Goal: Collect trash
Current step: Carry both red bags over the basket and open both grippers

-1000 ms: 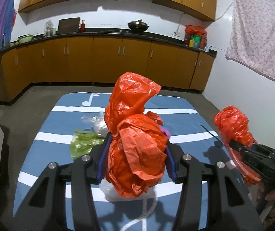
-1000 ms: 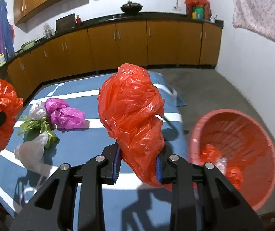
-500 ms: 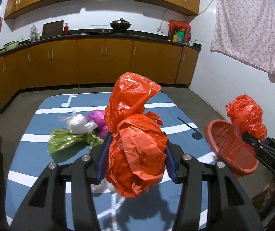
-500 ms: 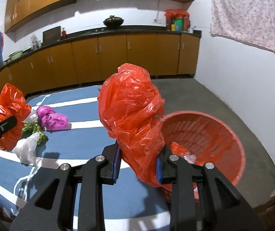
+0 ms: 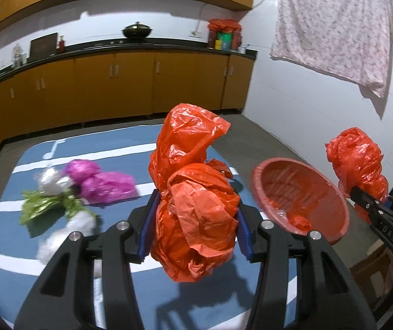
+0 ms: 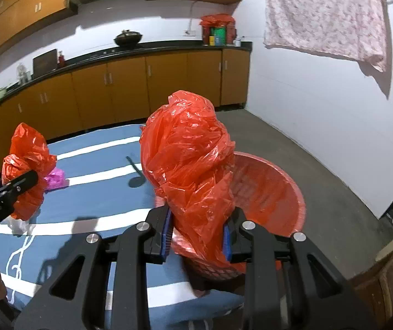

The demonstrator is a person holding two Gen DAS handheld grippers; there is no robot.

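My left gripper (image 5: pixel 195 232) is shut on a crumpled orange plastic bag (image 5: pixel 193 192), held over the blue striped mat (image 5: pixel 141 288). My right gripper (image 6: pixel 198 232) is shut on a second orange plastic bag (image 6: pixel 188 159), just in front of the red basket (image 6: pixel 273 189) beside the mat. In the left wrist view the red basket (image 5: pixel 301 195) sits to the right with orange scraps inside, and the right gripper's bag (image 5: pixel 357 162) hangs past its far rim. Magenta bags (image 5: pixel 100 180), a white bag (image 5: pixel 50 183), green wrapping (image 5: pixel 45 209) and clear plastic (image 5: pixel 67 233) lie on the mat.
Wooden cabinets (image 5: pixel 114 88) with a dark counter line the back wall. A patterned cloth (image 5: pixel 334 22) hangs on the right wall. Grey concrete floor (image 6: pixel 320 165) surrounds the mat. A wooden piece (image 6: pixel 389 283) stands at the lower right. A black ladle (image 6: pixel 136 173) lies on the mat.
Both grippers have swung to the right with their orange bags still held. The red basket now sits closer and more central in both views; the loose bags on the mat have slid leftward.
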